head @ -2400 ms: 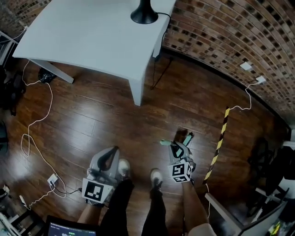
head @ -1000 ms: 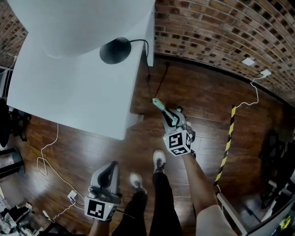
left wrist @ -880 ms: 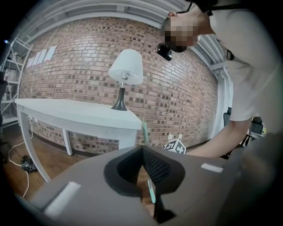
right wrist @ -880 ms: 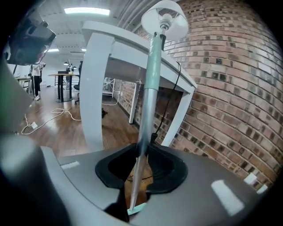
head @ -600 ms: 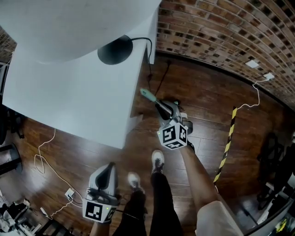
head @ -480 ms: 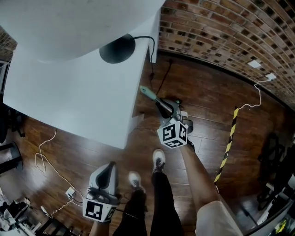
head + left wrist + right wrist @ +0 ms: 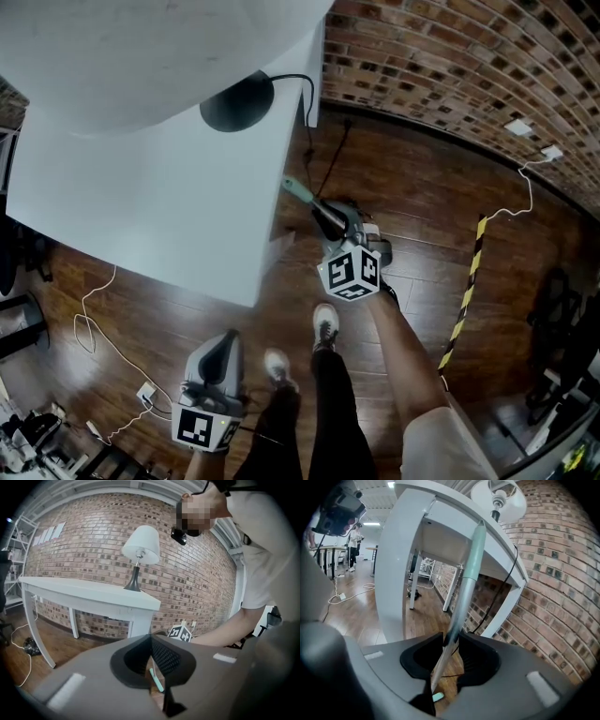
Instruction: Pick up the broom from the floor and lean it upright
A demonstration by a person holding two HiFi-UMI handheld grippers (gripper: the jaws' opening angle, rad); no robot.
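Observation:
The broom (image 7: 298, 190) shows as a pale green handle standing nearly upright, its top end by the right edge of the white table (image 7: 141, 197). My right gripper (image 7: 323, 217) holds the handle low down. In the right gripper view the handle (image 7: 466, 588) runs up between the jaw tips of the right gripper (image 7: 450, 641), which are opening but still touch it on both sides. The gripper body hides the broom's head. My left gripper (image 7: 225, 345) hangs low at the left, shut and empty, as the left gripper view (image 7: 151, 644) also shows.
A lamp with a black base (image 7: 236, 101) stands on the table, its cord running down the brick wall (image 7: 450, 66). A yellow-black strip (image 7: 466, 291) lies on the wood floor at the right. White cables (image 7: 94, 319) and a power strip (image 7: 145, 396) lie at the left. The person's shoes (image 7: 325, 323) are between the grippers.
The right gripper carried the broom from open floor to the table's edge, and the handle's top edged leftward against it. The left gripper stayed low and shut.

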